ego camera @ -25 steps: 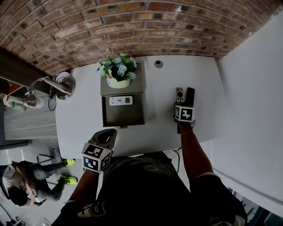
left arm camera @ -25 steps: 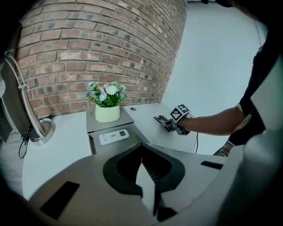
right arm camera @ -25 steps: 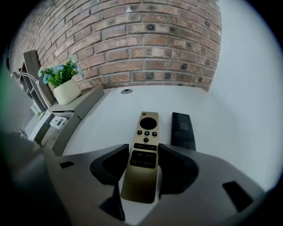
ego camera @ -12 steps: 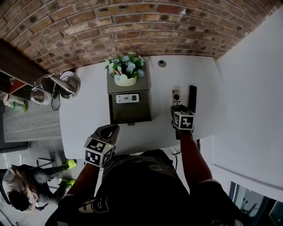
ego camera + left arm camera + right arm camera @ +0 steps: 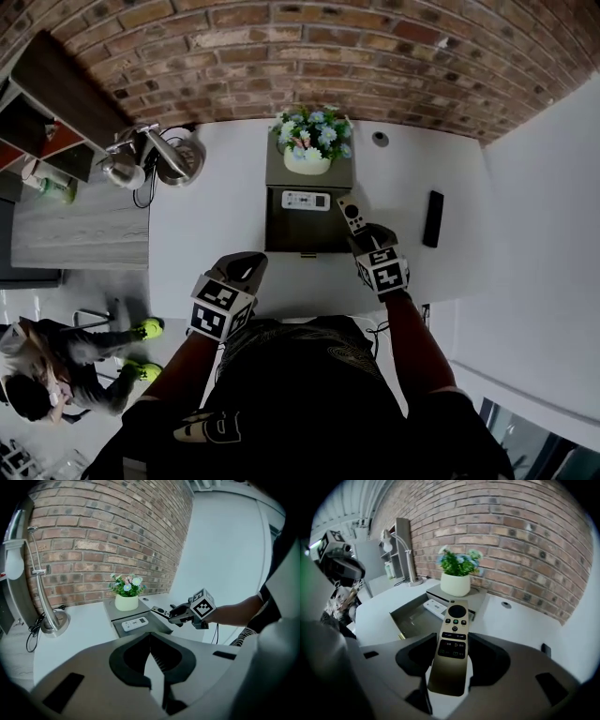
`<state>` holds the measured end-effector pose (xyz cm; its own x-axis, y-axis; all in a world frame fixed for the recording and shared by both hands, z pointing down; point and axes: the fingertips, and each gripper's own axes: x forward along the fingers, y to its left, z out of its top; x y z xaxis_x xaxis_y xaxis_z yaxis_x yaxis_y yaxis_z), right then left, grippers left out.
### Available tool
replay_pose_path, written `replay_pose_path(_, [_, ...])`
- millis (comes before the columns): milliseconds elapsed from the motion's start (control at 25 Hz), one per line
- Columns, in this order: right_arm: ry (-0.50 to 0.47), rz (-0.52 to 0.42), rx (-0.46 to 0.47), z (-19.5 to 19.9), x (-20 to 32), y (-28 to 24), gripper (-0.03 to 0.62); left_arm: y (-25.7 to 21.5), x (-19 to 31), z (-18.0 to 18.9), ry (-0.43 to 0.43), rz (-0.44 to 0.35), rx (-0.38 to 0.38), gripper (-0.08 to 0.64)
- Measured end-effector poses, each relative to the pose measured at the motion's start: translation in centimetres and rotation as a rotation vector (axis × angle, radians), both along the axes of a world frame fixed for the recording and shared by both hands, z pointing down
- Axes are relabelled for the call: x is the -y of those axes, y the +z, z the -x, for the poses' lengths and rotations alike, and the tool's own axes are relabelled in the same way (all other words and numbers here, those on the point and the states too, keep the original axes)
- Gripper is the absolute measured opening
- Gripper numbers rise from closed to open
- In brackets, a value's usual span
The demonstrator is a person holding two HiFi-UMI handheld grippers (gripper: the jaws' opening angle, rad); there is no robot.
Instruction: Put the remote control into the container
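Note:
A beige remote control (image 5: 452,644) with dark buttons lies lengthwise between the jaws of my right gripper (image 5: 450,667), which is shut on it. In the head view the right gripper (image 5: 361,236) holds this remote (image 5: 351,215) in the air at the right edge of the grey open container (image 5: 281,239). The left gripper view shows the remote (image 5: 159,611) poking out over the container's rim (image 5: 157,629). A white remote (image 5: 306,200) lies inside the container. My left gripper (image 5: 242,272) hangs near the table's front edge, its jaws shut with nothing between them (image 5: 150,653).
A potted flower plant (image 5: 309,141) stands on the container's back ledge. A black remote (image 5: 432,218) lies on the white table to the right. A silver desk lamp (image 5: 155,155) and its cable sit at the back left. Behind all this is a brick wall.
My right gripper has lifted the beige remote from beside the black remote and carried it left to the container's edge, rolling as it went. The left gripper has shifted slightly.

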<state>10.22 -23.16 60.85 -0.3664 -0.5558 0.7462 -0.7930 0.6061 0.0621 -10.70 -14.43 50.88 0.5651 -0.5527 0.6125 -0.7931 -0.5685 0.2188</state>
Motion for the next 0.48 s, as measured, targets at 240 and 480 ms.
replay_pose_path(240, [-0.341, -0.015, -0.147, 7.1, 0.2, 1.2, 0.213, 0.1, -1.2, 3.8, -0.123, 0.006, -0.012, 0.008])
replay_pose_path(480, [-0.665, -0.042, -0.282, 12.0, 0.4, 3.6, 0.213, 0.4, -2.6, 6.8, -0.241, 0.009, -0.019, 0.008])
